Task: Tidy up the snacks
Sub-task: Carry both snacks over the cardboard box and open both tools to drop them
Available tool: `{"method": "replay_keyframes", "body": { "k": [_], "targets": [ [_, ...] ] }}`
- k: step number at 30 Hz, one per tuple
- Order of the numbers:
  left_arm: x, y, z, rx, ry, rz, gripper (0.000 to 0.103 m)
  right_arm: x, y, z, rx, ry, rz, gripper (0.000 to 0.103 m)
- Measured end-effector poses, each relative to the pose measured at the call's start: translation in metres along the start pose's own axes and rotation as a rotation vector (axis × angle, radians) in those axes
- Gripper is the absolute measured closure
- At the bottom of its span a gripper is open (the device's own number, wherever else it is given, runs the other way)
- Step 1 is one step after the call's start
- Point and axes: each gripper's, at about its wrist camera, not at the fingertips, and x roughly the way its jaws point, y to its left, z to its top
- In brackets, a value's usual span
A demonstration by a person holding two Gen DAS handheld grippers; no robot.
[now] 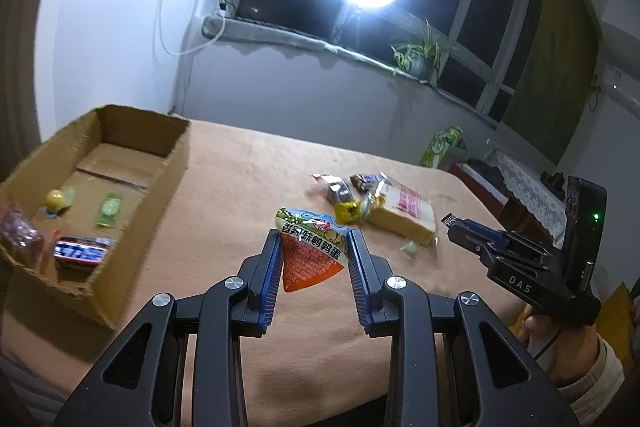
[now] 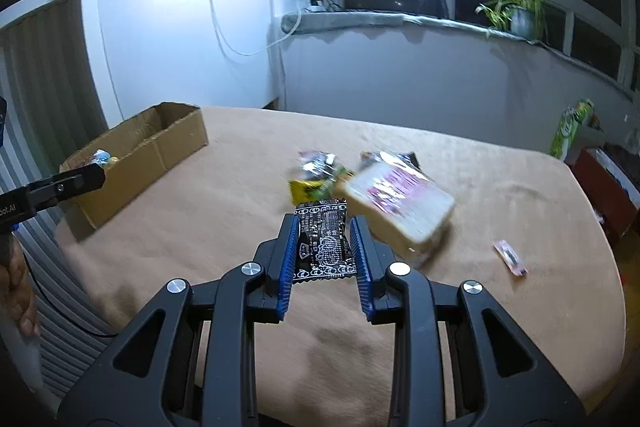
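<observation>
While the left gripper (image 1: pixel 314 247) is pinching a quail-egg packet (image 1: pixel 310 253) above the tan tablecloth (image 1: pixel 240 179), just right of the cardboard box (image 1: pixel 176 163) wall, the right gripper (image 2: pixel 324 239) is clamping a black wrapper (image 2: pixel 325 241) beside the bread pack (image 2: pixel 400 203), with bare cloth lying toward the box.

My left tongs (image 1: pixel 314 247) were clamped on a snack packet (image 1: pixel 310 253), raised and level. My right tongs (image 2: pixel 325 245) pinched a black packet (image 2: pixel 325 241), my right hand (image 1: pixel 560 351) wrapped around their handle below.
</observation>
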Motion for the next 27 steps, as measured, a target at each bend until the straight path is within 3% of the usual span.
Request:
{"method": "replay_keyframes", "body": {
  "k": [18,27],
  "targets": [
    [-0.053,0.062,0.024,-0.052,-0.120,0.016,0.073,0.028,0.129,0.067,-0.146,-0.065,0.118,0.075],
    [-0.062,0.085,0.028,-0.077,-0.142,0.028,0.073,0.038,0.160,0.080,-0.191,-0.067,0.137,0.075]
  ]
}}
